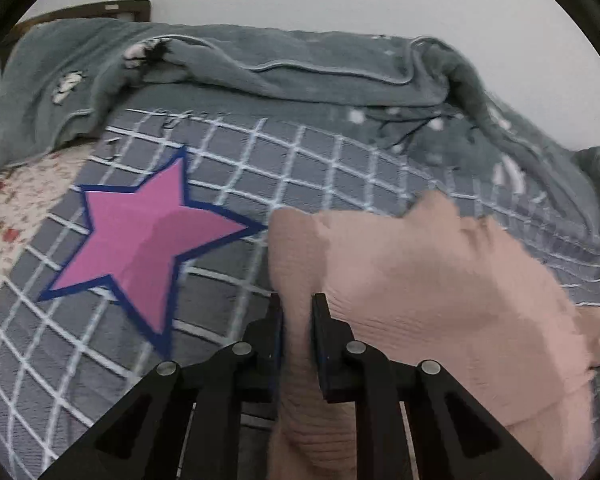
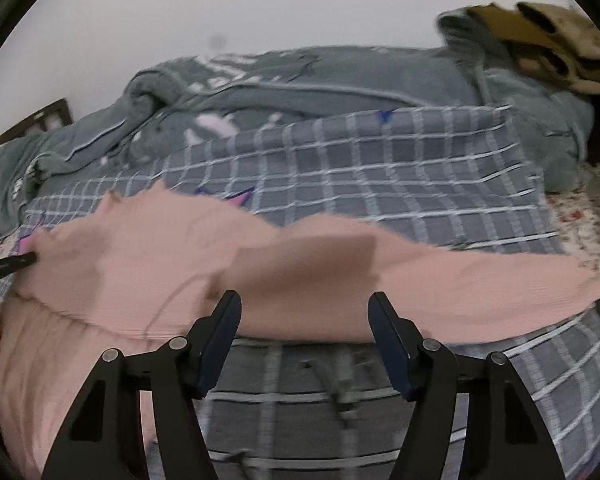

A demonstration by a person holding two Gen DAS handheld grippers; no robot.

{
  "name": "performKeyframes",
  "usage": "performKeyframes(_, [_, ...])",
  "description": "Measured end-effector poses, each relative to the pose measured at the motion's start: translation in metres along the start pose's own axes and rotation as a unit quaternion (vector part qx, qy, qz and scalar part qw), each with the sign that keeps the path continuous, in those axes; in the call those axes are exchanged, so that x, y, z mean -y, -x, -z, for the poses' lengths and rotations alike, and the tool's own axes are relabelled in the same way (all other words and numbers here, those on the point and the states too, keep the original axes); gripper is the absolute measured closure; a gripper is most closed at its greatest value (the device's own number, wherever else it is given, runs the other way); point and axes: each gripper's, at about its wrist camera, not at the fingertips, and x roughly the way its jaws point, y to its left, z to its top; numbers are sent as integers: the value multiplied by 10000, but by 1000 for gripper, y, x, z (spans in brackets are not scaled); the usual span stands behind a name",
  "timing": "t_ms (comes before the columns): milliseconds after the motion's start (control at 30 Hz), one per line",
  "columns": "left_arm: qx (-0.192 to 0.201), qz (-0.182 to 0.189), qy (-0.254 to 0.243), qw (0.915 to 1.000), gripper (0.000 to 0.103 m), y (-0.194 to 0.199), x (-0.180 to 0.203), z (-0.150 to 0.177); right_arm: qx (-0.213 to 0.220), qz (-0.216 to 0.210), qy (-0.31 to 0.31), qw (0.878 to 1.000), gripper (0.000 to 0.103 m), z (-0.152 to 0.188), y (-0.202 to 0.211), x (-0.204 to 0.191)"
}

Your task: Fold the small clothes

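Observation:
A small pink knit garment (image 1: 420, 280) lies on a grey checked bedcover (image 1: 280, 168). My left gripper (image 1: 298, 304) is shut on a fold of the pink garment at its left edge, and the cloth runs between the fingers toward the camera. In the right wrist view the pink garment (image 2: 180, 248) spreads across the cover, partly blurred. My right gripper (image 2: 305, 300) is open, its fingers wide apart just at the garment's near edge, holding nothing. The left gripper's fingertip (image 2: 20, 262) shows at the far left, on the garment's edge.
A pink star with a blue border (image 1: 140, 232) is printed on the cover left of the garment. A rumpled grey-green blanket (image 1: 260, 60) lies along the back against a white wall. A floral sheet (image 1: 16, 208) shows at the left, and a brown object (image 2: 540, 28) at the upper right.

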Motion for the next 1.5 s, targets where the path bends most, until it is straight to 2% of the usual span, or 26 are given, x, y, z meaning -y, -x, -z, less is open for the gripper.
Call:
performKeyframes(33, [-44,-79,-91,9999,88,-3,2,3,9,33,-21,10000,38,-1,1,5])
performKeyframes(133, [56,-291,-210,9993,74,-2,5,8,-17,182,-51,9998,38,-2,2,19])
performKeyframes(167, [52,-322,-180,9993,62,-1,4,10,-30,246,-63,9997,38,-3,2,24])
performKeyframes(233, [46,-404,-95,9991,45,-2,0,13,-83,367,-140,9992,38,-3,3,34])
performKeyframes(300, [21,-319,-56,9995,41,-2,-2,16,-95,446,-228,9987,38,-2,7,44])
performKeyframes(367, [35,-387,-105,9992,36,-4,-1,13,-76,633,-273,9976,39,-2,14,54])
performKeyframes(433, [36,-525,-222,9984,33,-5,4,13,-1,768,-250,9967,47,-2,21,66])
performKeyframes(500, [30,-658,-345,9972,31,-6,10,14,-50,999,-331,9944,57,-1,25,85])
performKeyframes(667, [27,-756,-400,9963,28,-7,12,14,-304,1089,-712,9910,58,10,25,140])
performKeyframes(767, [18,-782,-422,9960,27,-8,12,14,-409,1022,-963,9893,58,30,19,169])
performKeyframes(867, [4,-831,-473,9954,26,-10,14,14,-456,720,-1279,9881,58,48,10,192])
performKeyframes(967, [4,-860,-481,9951,25,-10,14,15,-328,459,-1588,9857,58,45,9,203])
performKeyframes(1100, [3,-858,-462,9952,25,-11,14,14,-455,186,-1984,9789,58,37,-4,222])
performKeyframes(1267, [-2,-838,-439,9955,24,-11,13,15,-549,128,-2220,9734,59,27,-15,236])
performKeyframes(1333, [-1,-841,-444,9955,24,-11,13,15,-582,221,-2258,9722,63,23,-20,240])
performKeyframes(1367, [0,-840,-445,9955,24,-11,13,15,-610,332,-2219,9726,70,20,-22,239])
performKeyframes(1400, [1,-836,-443,9955,24,-11,12,14,-598,412,-2129,9744,88,17,-22,238])
performKeyframes(1433, [1,-826,-436,9956,24,-12,12,14,-584,438,-2003,9770,97,15,-22,234])
performKeyframes(1500, [2,-808,-418,9959,24,-11,12,14,-399,697,-1659,9829,97,7,-14,221])
